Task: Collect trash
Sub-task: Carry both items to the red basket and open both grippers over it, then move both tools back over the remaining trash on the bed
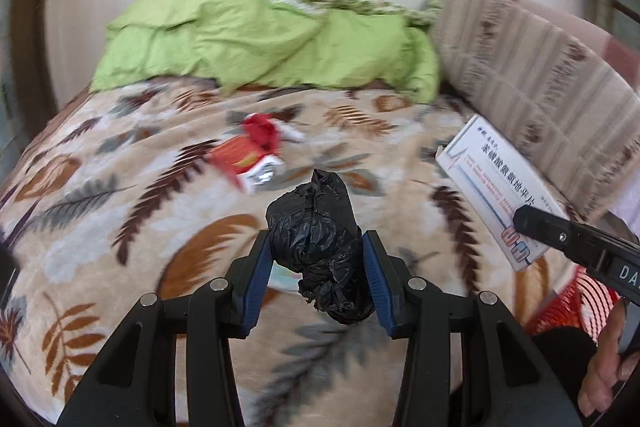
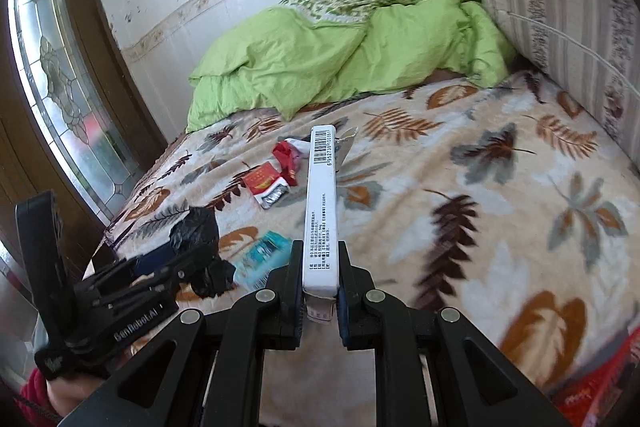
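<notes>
My left gripper (image 1: 316, 247) is shut on a crumpled black plastic bag (image 1: 316, 235), held above the leaf-patterned blanket (image 1: 120, 187). It also shows in the right wrist view (image 2: 196, 231). My right gripper (image 2: 320, 259) is shut on a long white medicine box (image 2: 322, 195) with a barcode; the box shows at the right in the left wrist view (image 1: 492, 187). On the bed lie a red cigarette pack (image 2: 266, 185), red and white wrappers (image 2: 290, 153) and a teal packet (image 2: 264, 255). The cigarette pack (image 1: 244, 159) lies ahead of the left gripper.
A crumpled green duvet (image 2: 320, 55) lies at the bed's far end against the wall. A striped cushion (image 2: 568, 11) stands along the right. A glass-panelled wooden door (image 2: 52, 87) is at the left. A red woven thing (image 1: 576, 303) sits at the bed's near right edge.
</notes>
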`<state>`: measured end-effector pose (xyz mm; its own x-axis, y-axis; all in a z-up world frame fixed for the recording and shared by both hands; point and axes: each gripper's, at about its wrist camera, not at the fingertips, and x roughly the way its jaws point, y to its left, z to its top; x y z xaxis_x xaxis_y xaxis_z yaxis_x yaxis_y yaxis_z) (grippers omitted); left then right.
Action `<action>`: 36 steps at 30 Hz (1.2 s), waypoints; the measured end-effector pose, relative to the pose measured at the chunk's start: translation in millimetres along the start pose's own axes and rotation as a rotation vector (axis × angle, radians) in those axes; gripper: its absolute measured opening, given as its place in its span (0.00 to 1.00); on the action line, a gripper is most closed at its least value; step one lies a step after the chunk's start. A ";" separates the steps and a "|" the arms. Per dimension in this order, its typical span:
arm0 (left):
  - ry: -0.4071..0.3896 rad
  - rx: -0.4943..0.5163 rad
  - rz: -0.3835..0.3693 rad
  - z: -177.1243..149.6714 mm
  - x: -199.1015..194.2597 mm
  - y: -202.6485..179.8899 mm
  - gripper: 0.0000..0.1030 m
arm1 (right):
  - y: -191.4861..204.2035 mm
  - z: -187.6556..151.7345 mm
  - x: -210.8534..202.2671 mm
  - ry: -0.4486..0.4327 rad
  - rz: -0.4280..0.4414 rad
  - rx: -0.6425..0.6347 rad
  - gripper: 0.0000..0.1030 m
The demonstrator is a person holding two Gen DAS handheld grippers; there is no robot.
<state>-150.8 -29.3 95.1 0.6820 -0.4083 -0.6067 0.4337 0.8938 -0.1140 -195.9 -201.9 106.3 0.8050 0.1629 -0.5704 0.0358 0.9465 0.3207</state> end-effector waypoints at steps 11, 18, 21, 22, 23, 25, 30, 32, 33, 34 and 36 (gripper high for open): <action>0.084 0.243 -0.401 11.4 -31.5 -169.0 0.43 | -133.9 -53.1 -152.7 -0.077 -0.261 0.258 0.13; 0.217 0.381 -0.616 -3.8 -21.9 -282.0 0.43 | -199.6 -83.5 -218.4 -0.128 -0.410 0.414 0.13; 0.254 0.395 -0.663 -11.0 -12.0 -311.0 0.43 | -216.3 -94.6 -231.2 -0.132 -0.444 0.454 0.14; 0.272 0.396 -0.679 -12.7 -7.8 -319.2 0.45 | -220.9 -98.5 -232.9 -0.131 -0.452 0.466 0.14; 0.290 0.392 -0.686 -13.8 -3.0 -323.2 0.53 | -226.0 -102.0 -233.7 -0.128 -0.471 0.477 0.14; 0.308 0.378 -0.680 -16.8 1.7 -327.7 0.60 | -234.8 -107.9 -233.5 -0.104 -0.501 0.499 0.21; 0.281 0.361 -0.631 -12.9 1.9 -304.1 0.60 | -238.8 -107.0 -237.0 -0.117 -0.510 0.503 0.30; 0.265 0.336 -0.610 -6.4 2.6 -289.3 0.61 | -233.2 -100.8 -234.7 -0.132 -0.502 0.483 0.32; 0.257 0.328 -0.598 -4.0 2.6 -281.0 0.62 | -229.9 -96.0 -231.8 -0.136 -0.484 0.475 0.34; 0.247 0.320 -0.578 -2.5 1.7 -270.2 0.63 | -225.6 -90.8 -227.1 -0.139 -0.462 0.468 0.35; 0.229 0.309 -0.526 1.2 2.3 -249.9 0.64 | -215.6 -80.5 -214.0 -0.136 -0.417 0.442 0.36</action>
<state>-256.9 -253.8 123.2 0.2047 -0.6963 -0.6879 0.8479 0.4773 -0.2308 -423.5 -418.4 98.4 0.7379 -0.2599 -0.6229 0.5814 0.7135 0.3910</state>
